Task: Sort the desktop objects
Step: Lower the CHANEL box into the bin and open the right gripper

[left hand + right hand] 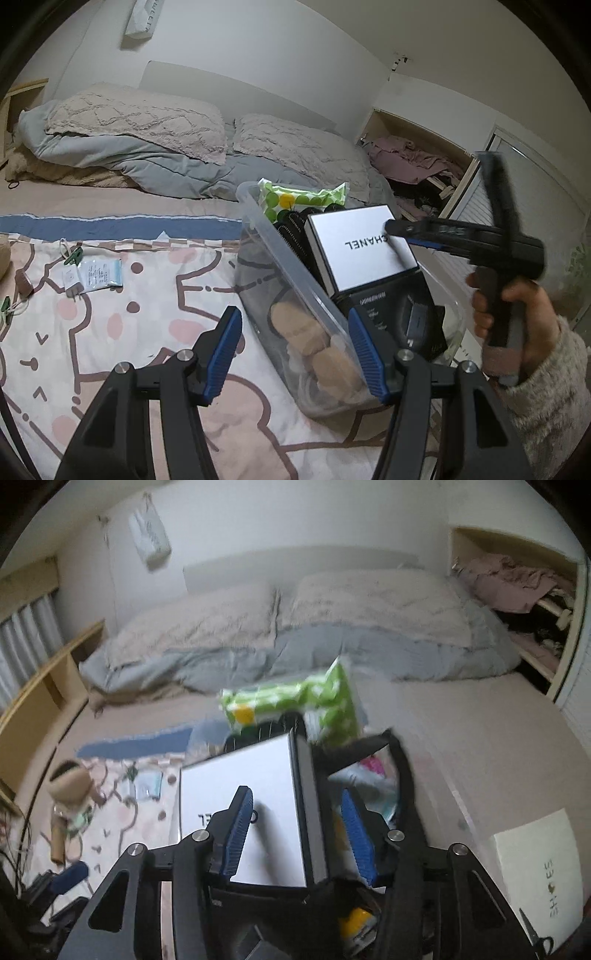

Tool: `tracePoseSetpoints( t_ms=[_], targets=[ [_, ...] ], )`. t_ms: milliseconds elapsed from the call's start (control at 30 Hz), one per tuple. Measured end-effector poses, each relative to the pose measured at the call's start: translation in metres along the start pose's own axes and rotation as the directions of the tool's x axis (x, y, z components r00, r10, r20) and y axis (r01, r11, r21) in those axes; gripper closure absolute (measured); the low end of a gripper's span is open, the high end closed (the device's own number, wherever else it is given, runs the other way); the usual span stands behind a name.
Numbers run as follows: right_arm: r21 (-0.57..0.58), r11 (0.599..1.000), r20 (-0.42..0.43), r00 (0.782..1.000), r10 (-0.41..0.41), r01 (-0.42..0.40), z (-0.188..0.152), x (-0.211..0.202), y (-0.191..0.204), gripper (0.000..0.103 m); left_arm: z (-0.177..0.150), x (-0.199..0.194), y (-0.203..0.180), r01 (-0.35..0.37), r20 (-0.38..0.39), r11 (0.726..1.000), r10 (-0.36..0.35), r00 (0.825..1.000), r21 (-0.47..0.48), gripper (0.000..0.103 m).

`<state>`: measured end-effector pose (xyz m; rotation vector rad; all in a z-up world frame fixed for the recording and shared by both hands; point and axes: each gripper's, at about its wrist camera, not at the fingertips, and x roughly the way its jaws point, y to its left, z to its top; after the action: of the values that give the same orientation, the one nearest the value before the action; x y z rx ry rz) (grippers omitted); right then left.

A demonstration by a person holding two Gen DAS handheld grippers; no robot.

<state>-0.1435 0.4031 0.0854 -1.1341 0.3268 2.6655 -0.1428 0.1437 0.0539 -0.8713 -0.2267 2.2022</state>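
Observation:
A clear plastic bin [295, 273] stands on the bed. It holds a white box [365, 254] lying on a black box [388, 310], a green dotted tissue pack [295, 201], black rollers [291, 229] and beige puffs [314, 343]. My left gripper [295, 354] is open, its blue pads straddling the bin's near left wall without pressing on it. A hand holds my right gripper [389, 227] over the white box. In the right wrist view this gripper [297, 834] hovers open above the white box [240, 775], whose black side edge runs between the pads. The tissue pack [295, 698] lies beyond.
The bin rests on a cartoon blanket [129, 332] carrying a small packet with a plug [96, 275] and green clips. Pillows and a grey duvet [166, 162] lie behind. A cardboard roll [70, 779] is at the left, a white "SHOES" sheet [535, 871] with scissors [535, 938] at the right.

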Motion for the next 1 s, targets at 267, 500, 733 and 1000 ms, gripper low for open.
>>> tracePoseSetpoints(
  t_ms=[267, 500, 733, 1000],
  targets=[
    [-0.027, 0.999, -0.007, 1.000, 0.026, -0.026, 0.000, 0.007, 0.013, 0.056, -0.010, -0.010, 0.008, 0.021, 0.008, 1.000, -0.021, 1.000, -0.010, 0.043],
    [0.031, 0.995, 0.136, 0.987, 0.086, -0.091, -0.017, -0.051, -0.022, 0.056, -0.019, -0.022, 0.015, 0.028, 0.025, 1.000, -0.027, 0.999, -0.013, 0.043],
    [0.026, 0.999, 0.025, 0.999, -0.021, 0.021, -0.054, -0.050, -0.048, 0.056, -0.028, -0.036, 0.018, 0.022, 0.053, 1.000, -0.021, 0.998, -0.010, 0.043],
    [-0.012, 0.999, -0.002, 0.999, -0.032, 0.032, -0.058, -0.032, -0.038, 0.056, -0.037, -0.044, 0.021, 0.002, 0.075, 1.000, -0.002, 0.997, -0.007, 0.043]
  ],
)
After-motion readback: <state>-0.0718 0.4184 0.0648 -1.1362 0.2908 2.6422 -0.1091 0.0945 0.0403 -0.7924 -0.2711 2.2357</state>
